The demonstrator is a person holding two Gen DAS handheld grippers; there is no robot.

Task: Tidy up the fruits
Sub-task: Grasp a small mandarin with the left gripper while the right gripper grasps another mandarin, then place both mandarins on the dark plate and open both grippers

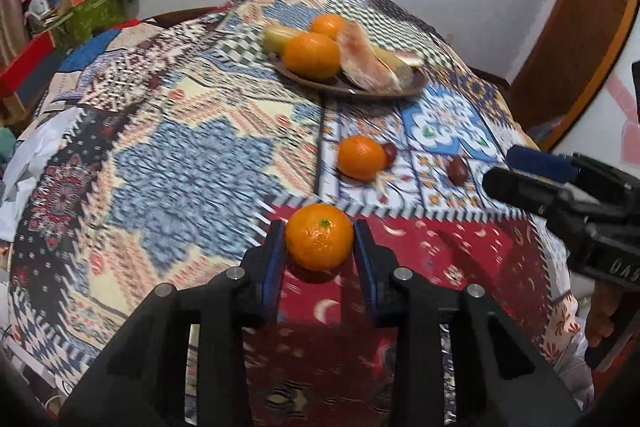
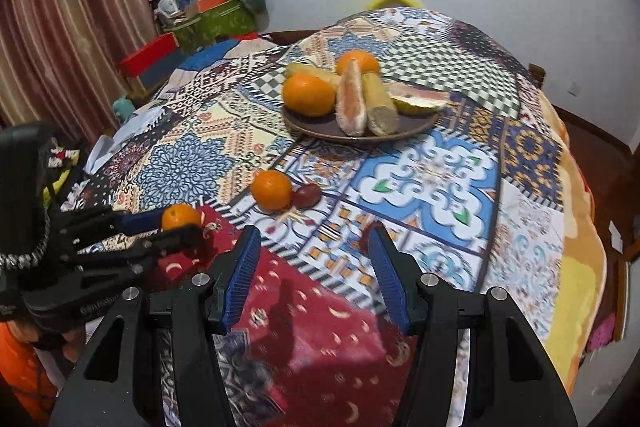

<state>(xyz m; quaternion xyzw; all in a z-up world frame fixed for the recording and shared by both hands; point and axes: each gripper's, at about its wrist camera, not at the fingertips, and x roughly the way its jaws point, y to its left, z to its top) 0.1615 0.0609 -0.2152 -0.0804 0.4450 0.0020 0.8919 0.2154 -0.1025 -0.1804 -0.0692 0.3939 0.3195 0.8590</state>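
- One orange (image 1: 319, 237) sat low in the centre of the left wrist frame, stem up, over red cloth.
- Another orange (image 1: 360, 157) sat mid-frame, touching a dark red fruit (image 1: 389, 152).
- The brown plate (image 2: 320, 129), upper centre, held two oranges (image 2: 309, 95) and cut fruit slices (image 2: 352, 103).

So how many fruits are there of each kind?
Oranges: 4, two on the plate, one loose on the cloth, one in the left hand-held gripper.
Pomelo pieces: 4 on the plate.
Small dark red fruits: 2.
Total: 10.

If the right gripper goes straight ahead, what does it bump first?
Probably the small dark red fruit just beyond the open right gripper, partly hidden behind one finger. Depth is uncertain.
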